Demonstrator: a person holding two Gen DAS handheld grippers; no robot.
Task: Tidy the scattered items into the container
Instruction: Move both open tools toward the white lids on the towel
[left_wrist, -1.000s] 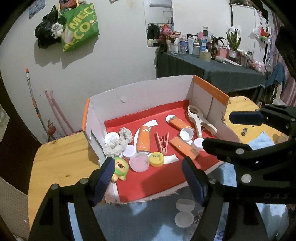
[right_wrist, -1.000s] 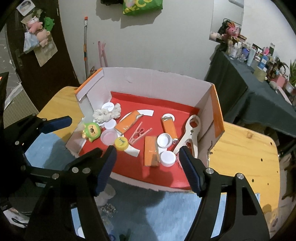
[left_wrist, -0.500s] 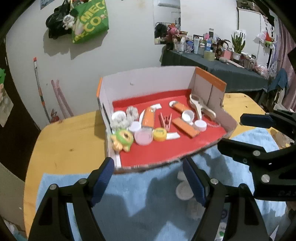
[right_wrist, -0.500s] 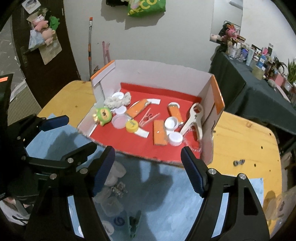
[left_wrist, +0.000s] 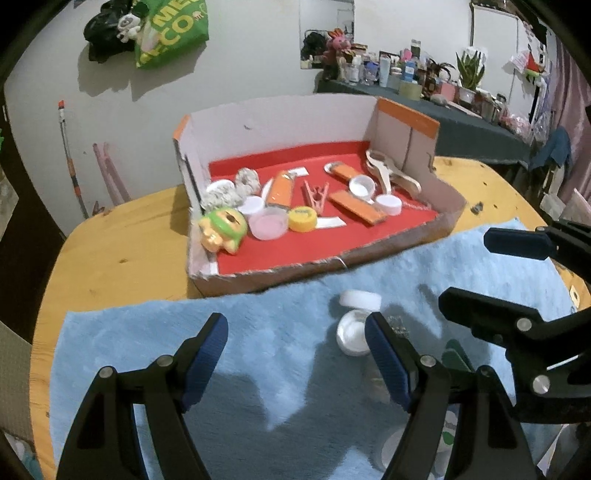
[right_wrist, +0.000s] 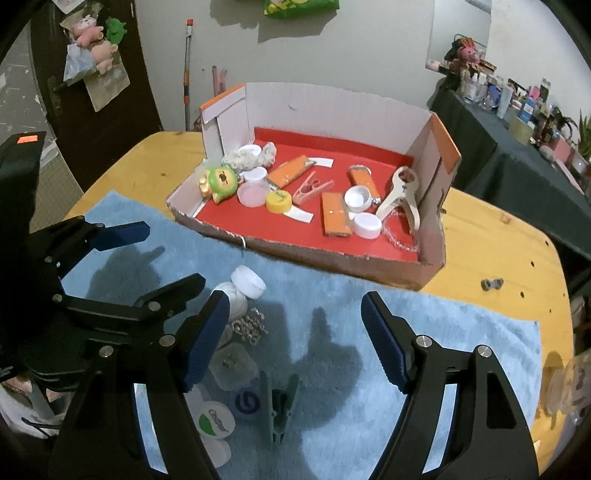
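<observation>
The cardboard box (left_wrist: 280, 280) (right_wrist: 388, 275) with a red floor stands on the table and holds a green toy (left_wrist: 221, 230), caps, orange packets, a pink clothespin (right_wrist: 312, 188) and a beige tool (right_wrist: 400, 192). On the blue towel (left_wrist: 277, 343) (right_wrist: 424, 317) in front lie white caps (left_wrist: 360, 301) (right_wrist: 248, 282), a bead chain (right_wrist: 249, 326), a green clothespin (right_wrist: 279, 410) and small lids. My left gripper (left_wrist: 295, 354) and my right gripper (right_wrist: 295, 339) are both open and empty above the towel.
The round wooden table (left_wrist: 110, 251) carries the towel and box. A small metal part (right_wrist: 491, 284) lies on the wood right of the box. A cluttered dark-clothed side table (left_wrist: 461, 122) stands behind. A white wall is at the back.
Both grippers have pulled back from over the box toward the near side. The towel and the loose items on it have come into view. Both stay open and empty.
</observation>
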